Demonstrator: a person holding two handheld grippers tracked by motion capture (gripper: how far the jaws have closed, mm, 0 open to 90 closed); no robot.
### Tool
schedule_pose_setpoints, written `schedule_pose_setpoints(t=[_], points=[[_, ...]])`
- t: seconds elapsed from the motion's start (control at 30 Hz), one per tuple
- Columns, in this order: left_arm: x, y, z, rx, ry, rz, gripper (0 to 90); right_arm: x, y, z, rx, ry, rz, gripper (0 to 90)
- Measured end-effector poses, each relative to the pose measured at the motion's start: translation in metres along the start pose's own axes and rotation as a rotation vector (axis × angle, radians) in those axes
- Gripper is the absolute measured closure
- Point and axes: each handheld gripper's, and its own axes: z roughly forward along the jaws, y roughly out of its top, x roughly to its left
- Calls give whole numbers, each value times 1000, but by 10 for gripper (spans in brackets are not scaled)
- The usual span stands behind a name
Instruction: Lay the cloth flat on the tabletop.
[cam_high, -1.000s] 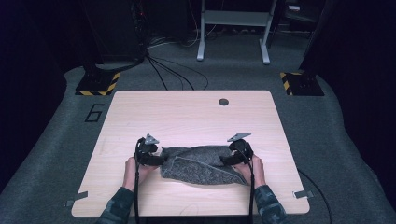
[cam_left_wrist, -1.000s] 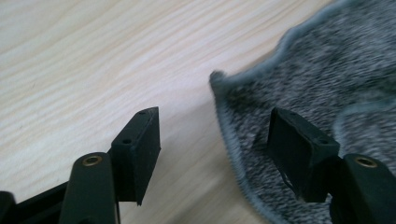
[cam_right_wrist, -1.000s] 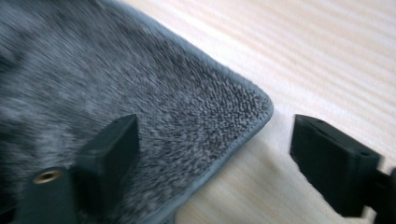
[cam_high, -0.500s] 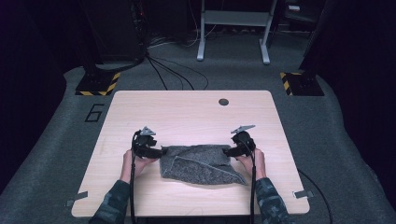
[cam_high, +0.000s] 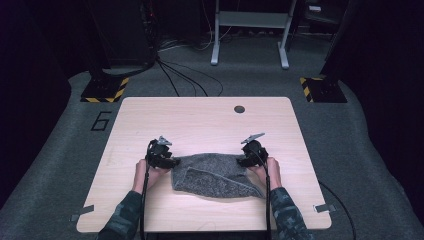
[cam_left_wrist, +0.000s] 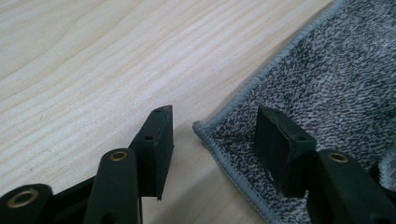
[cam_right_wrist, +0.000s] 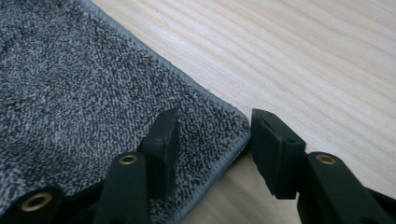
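Grey towel (cam_high: 215, 175), just the one, lies rumpled and partly folded in the lower middle of the frame on the pale wooden table (cam_high: 200, 120), dark carpet all round. Two grippers: the left gripper (cam_left_wrist: 212, 135) straddles a towel corner, jaws closing in but pads not yet pressing; the right gripper (cam_right_wrist: 215, 140) does likewise, its corner between narrowing jaws.

A light wooden table (cam_high: 200, 120) carries a rumpled grey towel (cam_high: 212, 175) near its front edge.
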Motion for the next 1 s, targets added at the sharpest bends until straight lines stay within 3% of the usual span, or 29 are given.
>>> schedule_pose_setpoints(t=[0.23,0.67,0.77,1.0], points=[[-5,-2,2,-10,38,11,463,0,1,-1,5,5,3,609],[-20,-5,-1,-30,49,23,703,0,1,-1,-5,-3,48,784],[-23,-6,0,-38,45,22,799,-1,-1,-1,-19,3,67,829],[-26,-6,-1,-35,47,31,848,2,-4,-3,-36,-11,59,855]])
